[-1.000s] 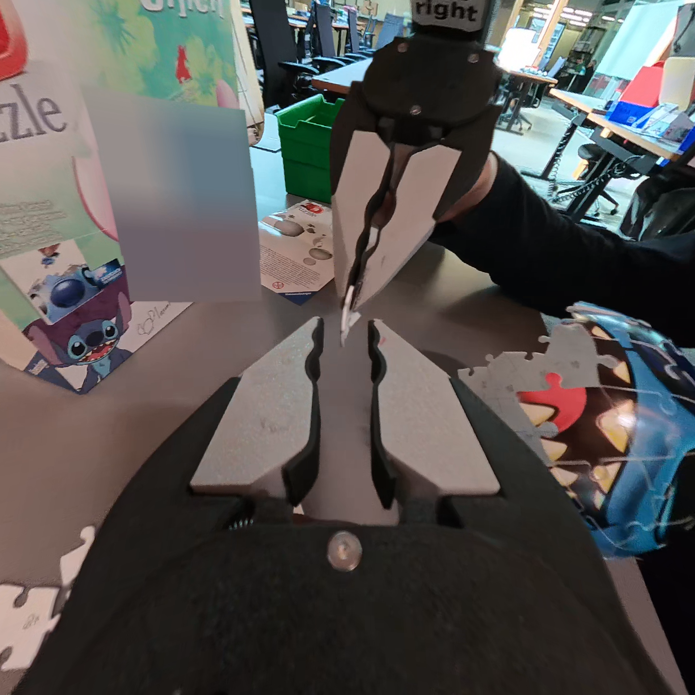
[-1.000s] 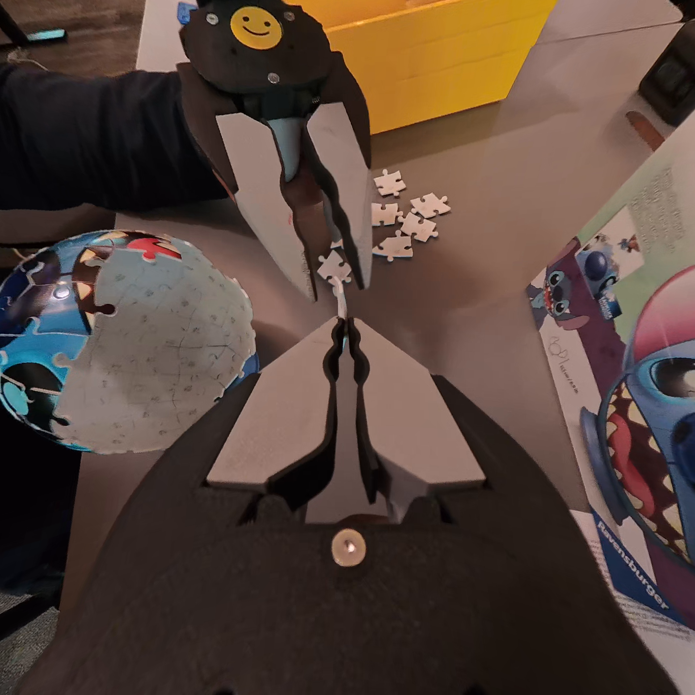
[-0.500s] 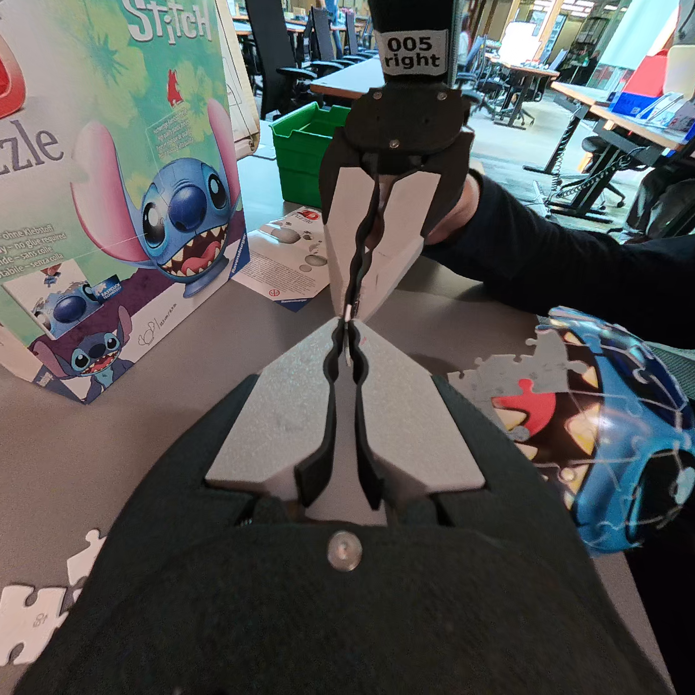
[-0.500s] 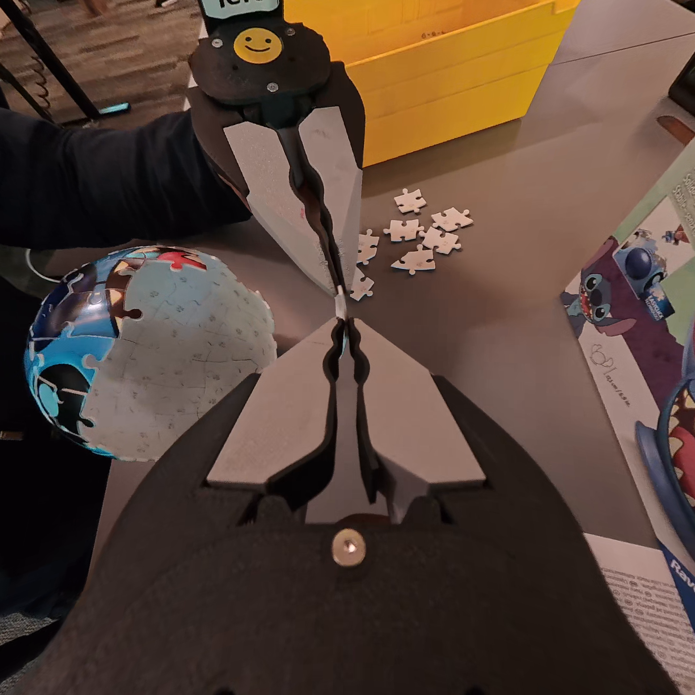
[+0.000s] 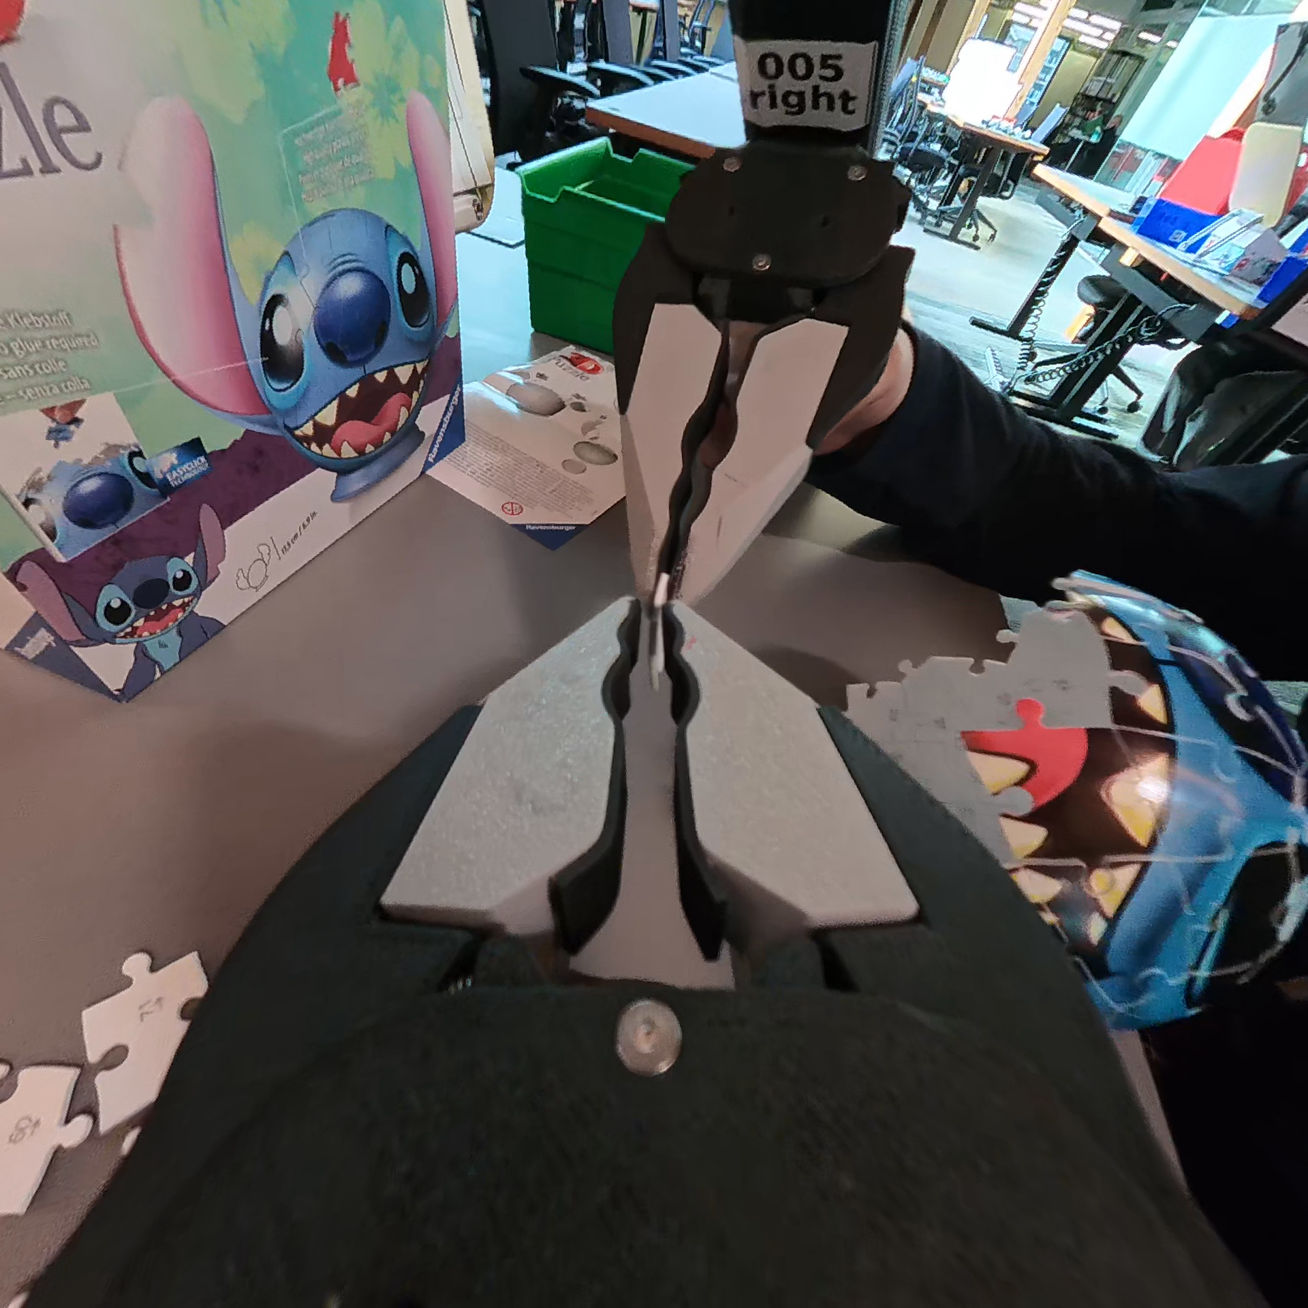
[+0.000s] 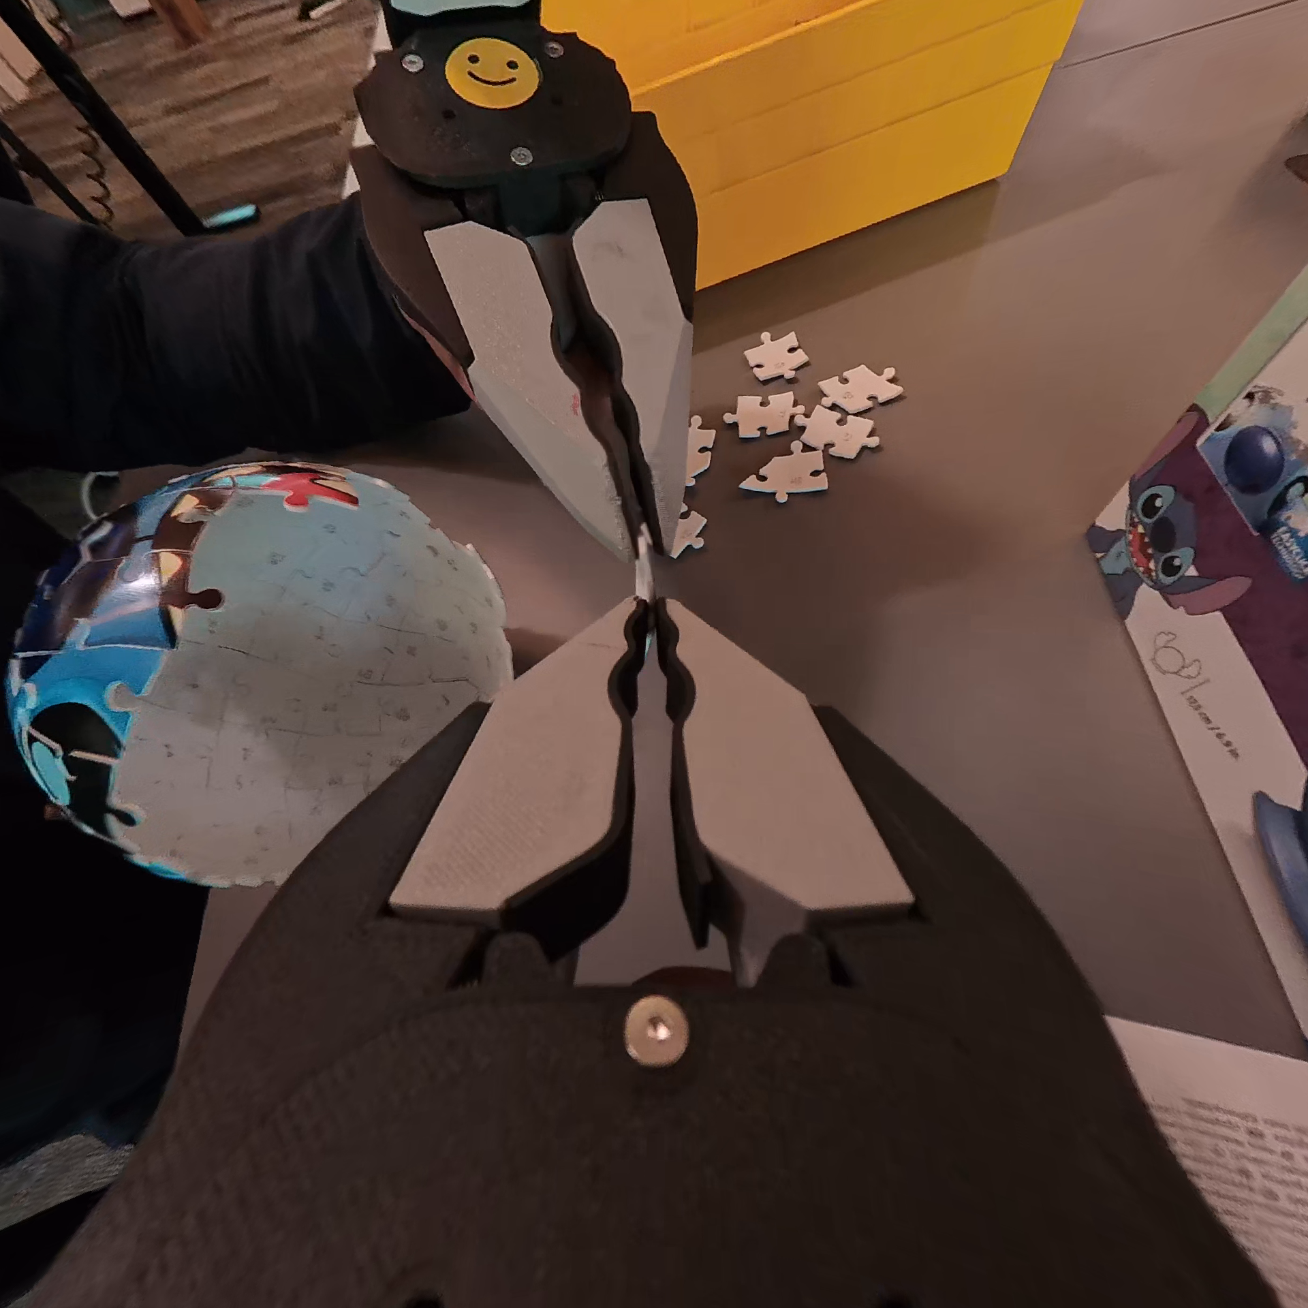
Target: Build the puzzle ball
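Observation:
A white puzzle piece [image 5: 655, 647] is held edge-on between the two grippers, which meet tip to tip above the grey table [image 5: 318, 672]. My left gripper [image 5: 655, 619] is shut on its near end. My right gripper [image 6: 647, 609] is shut on the other end of the piece [image 6: 644, 577]. The right gripper shows opposite in the left wrist view [image 5: 662, 591], and the left gripper in the right wrist view [image 6: 640, 552]. The half-built puzzle ball [image 5: 1132, 814], blue with a red tongue and teeth, lies beside them and shows its grey inside in the right wrist view [image 6: 283, 672].
Several loose white pieces [image 6: 814, 425] lie before a yellow bin [image 6: 849, 127]; more pieces [image 5: 106, 1047] lie near my left gripper. The puzzle box [image 5: 248, 318] stands upright, with a leaflet [image 5: 538, 453] and a green bin [image 5: 587, 241] behind. A person's dark sleeves reach in. My two grippers' fingertips are within a few centimetres of each other.
One second ago my left gripper was open with the right gripper bringing the piece between its fingers. The left gripper has since shut on the piece; both now hold it.

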The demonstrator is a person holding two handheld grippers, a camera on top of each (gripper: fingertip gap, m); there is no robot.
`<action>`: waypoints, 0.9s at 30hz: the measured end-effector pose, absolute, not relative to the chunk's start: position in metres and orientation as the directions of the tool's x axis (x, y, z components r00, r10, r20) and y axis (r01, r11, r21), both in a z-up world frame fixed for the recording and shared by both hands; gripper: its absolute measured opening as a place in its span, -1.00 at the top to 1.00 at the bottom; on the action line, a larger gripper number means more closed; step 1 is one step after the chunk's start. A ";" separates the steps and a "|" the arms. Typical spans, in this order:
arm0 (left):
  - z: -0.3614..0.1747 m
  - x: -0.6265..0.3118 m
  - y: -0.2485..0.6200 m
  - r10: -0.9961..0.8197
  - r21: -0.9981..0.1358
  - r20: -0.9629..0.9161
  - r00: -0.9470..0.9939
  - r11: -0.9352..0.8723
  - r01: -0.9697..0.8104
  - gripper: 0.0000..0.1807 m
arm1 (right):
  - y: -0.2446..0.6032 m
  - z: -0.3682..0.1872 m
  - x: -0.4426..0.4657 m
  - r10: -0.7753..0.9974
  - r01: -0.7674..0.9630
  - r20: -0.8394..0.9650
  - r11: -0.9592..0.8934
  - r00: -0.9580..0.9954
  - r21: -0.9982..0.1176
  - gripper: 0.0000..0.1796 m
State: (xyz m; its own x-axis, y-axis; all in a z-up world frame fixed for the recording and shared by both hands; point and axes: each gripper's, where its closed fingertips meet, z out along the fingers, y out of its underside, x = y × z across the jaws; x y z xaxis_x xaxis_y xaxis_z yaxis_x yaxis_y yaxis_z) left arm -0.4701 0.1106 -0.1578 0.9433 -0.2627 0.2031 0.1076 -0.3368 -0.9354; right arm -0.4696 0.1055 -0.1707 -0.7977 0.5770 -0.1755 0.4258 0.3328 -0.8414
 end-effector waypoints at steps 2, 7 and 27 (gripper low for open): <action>-0.159 -0.472 0.111 -0.248 -0.934 0.194 0.949 -0.342 0.102 0.88 | 0.103 -0.173 -0.469 0.564 0.438 -0.199 0.326 -0.802 -0.838 1.00; -0.166 -0.465 0.111 -0.265 -0.926 0.143 0.954 -0.376 0.034 0.95 | 0.099 -0.177 -0.470 0.564 0.436 -0.196 0.330 -0.802 -0.837 1.00; -0.167 -0.469 0.108 -0.250 -0.917 0.174 0.952 -0.395 0.064 0.87 | 0.112 -0.183 -0.471 0.572 0.471 -0.236 0.305 -0.785 -0.828 1.00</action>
